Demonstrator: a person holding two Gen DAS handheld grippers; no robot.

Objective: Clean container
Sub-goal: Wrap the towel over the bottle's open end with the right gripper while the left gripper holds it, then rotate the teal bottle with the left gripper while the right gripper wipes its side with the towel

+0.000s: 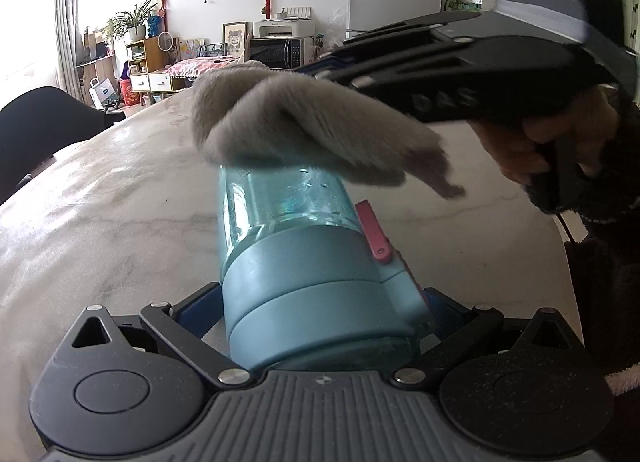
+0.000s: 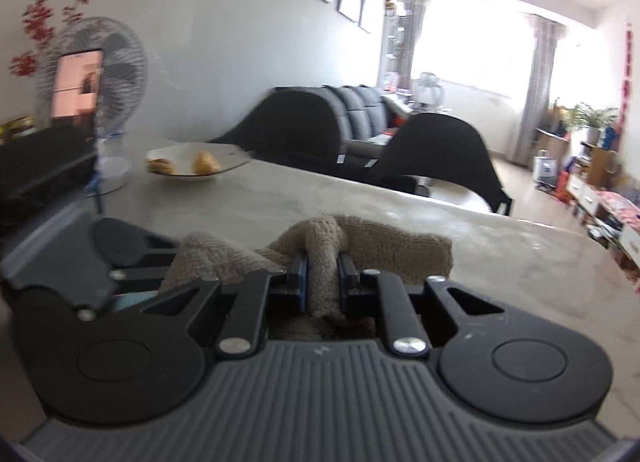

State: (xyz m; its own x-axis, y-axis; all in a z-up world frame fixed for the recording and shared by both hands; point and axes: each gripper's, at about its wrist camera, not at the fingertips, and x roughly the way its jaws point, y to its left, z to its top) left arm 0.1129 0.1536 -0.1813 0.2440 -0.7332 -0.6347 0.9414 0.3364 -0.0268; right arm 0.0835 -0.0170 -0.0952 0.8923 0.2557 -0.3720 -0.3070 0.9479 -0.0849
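Observation:
In the left wrist view a clear blue bottle [image 1: 288, 206] with a blue lid [image 1: 316, 290] and a pink latch [image 1: 374, 232] lies tilted over the marble table [image 1: 100, 214]. My left gripper [image 1: 320, 314] is shut on its lid end. A grey-brown cloth [image 1: 304, 126] lies across the bottle's far end, held by my right gripper [image 1: 320, 72], which comes in from the upper right. In the right wrist view my right gripper [image 2: 323, 262] pinches a fold of the same cloth [image 2: 320, 254]. The left gripper's body [image 2: 92, 262] sits at the left, with a sliver of blue bottle [image 2: 134, 300] under the cloth.
A shallow plate [image 2: 188, 172] with yellowish food, a small desk fan [image 2: 108, 74] and a lit phone screen [image 2: 76, 82] stand at the table's far left. Dark chairs [image 2: 440, 154] line the far edge. A hand [image 1: 532, 142] and dark sleeve are on the right.

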